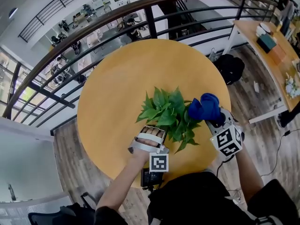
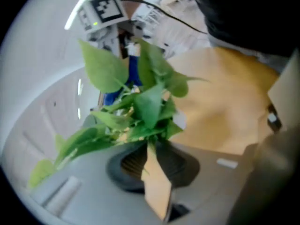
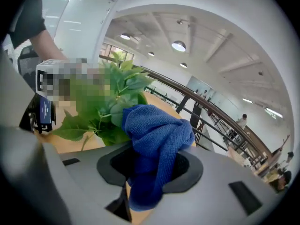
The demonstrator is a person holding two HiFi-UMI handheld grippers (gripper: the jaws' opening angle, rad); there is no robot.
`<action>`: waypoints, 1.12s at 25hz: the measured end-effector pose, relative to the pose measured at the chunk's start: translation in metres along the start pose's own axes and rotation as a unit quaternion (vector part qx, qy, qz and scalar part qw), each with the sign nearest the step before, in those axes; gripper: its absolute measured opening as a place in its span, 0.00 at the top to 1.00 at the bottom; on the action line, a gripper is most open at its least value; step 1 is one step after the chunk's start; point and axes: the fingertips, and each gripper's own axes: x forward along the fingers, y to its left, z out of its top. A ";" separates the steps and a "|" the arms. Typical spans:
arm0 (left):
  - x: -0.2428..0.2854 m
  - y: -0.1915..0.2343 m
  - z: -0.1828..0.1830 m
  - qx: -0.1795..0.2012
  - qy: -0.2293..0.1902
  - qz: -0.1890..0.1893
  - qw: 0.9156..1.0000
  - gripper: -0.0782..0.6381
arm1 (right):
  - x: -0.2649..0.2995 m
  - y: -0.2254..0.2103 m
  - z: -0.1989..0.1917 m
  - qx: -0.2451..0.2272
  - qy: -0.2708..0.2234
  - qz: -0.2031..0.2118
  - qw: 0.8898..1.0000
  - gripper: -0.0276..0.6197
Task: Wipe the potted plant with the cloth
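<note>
- Foliage of the green leafy potted plant point(image 1: 166, 114) hides its pot from the head view. Only that view shows the whole round orange-yellow wooden table point(image 1: 117, 74), with one gripper on each side of the plant.
- Only the left gripper view shows the far side of the leaves from the left gripper point(image 1: 152, 134). There the crumpled blue terry cloth point(image 1: 205, 108) peeks through, with the right gripper's marker cube point(image 2: 105, 11) beyond it.
- Only the right gripper view shows the cloth's tail hanging down through the gap between the jaws of the right gripper point(image 1: 213, 121).
- The pot cannot be made out in any view, because leaves spill over it.
- The left gripper's jaws stand a narrow slit apart, with the table's colour showing through. A bunch of leaves sits right at their tips, and no pad plainly presses on it.
- The right gripper's jaws are clamped on the cloth. The cloth's bulk bulges ahead of their tips and rests against the nearest leaves.
</note>
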 end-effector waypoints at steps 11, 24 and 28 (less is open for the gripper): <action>-0.023 0.035 -0.050 -0.457 -0.092 0.055 0.883 0.89 | -0.019 -0.003 0.026 0.052 -0.053 0.015 0.997 0.72; -0.153 0.080 -0.120 -0.705 -0.173 0.222 0.651 0.89 | -0.137 -0.043 0.119 0.261 -0.291 0.022 0.920 0.72; -0.179 0.077 -0.116 -0.719 -0.162 0.244 0.630 0.89 | -0.139 -0.031 0.122 0.267 -0.297 0.029 0.916 0.72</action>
